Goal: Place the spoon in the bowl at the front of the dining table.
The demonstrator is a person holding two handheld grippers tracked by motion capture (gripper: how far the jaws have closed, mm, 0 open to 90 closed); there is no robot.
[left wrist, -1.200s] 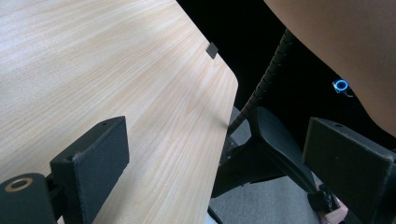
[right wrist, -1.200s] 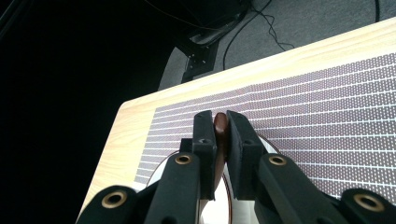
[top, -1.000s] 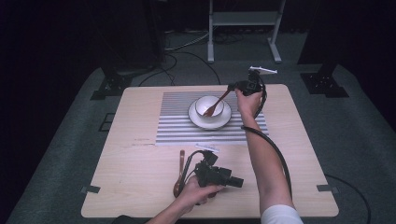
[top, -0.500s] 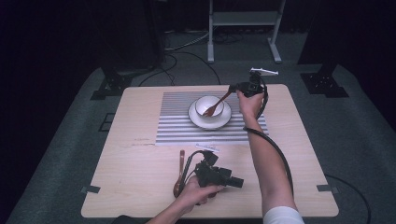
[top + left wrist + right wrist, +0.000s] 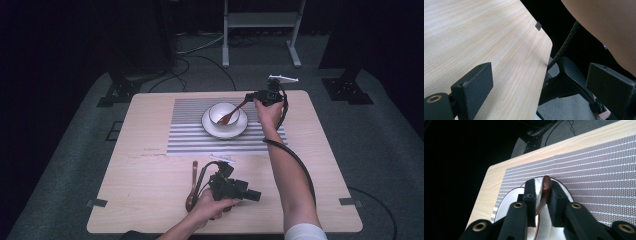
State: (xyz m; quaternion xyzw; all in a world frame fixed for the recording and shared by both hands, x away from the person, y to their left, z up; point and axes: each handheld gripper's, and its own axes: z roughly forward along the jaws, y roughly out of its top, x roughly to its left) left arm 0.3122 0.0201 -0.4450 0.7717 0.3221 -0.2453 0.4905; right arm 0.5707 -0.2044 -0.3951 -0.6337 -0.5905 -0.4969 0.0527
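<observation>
Jaws of right gripper (image 5: pixel 541 195) just easing apart, fork (image 5: pixel 231 114) handle between them, one pad off it; fork tip rests in bowl (image 5: pixel 222 111) on plate (image 5: pixel 224 128). Left gripper (image 5: pixel 539 85) jaws spread, holding nothing.

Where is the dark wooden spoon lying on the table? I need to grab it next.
In the high view the dark wooden spoon lies near the table's front edge, just left of the left tool, below the striped placemat.
</observation>
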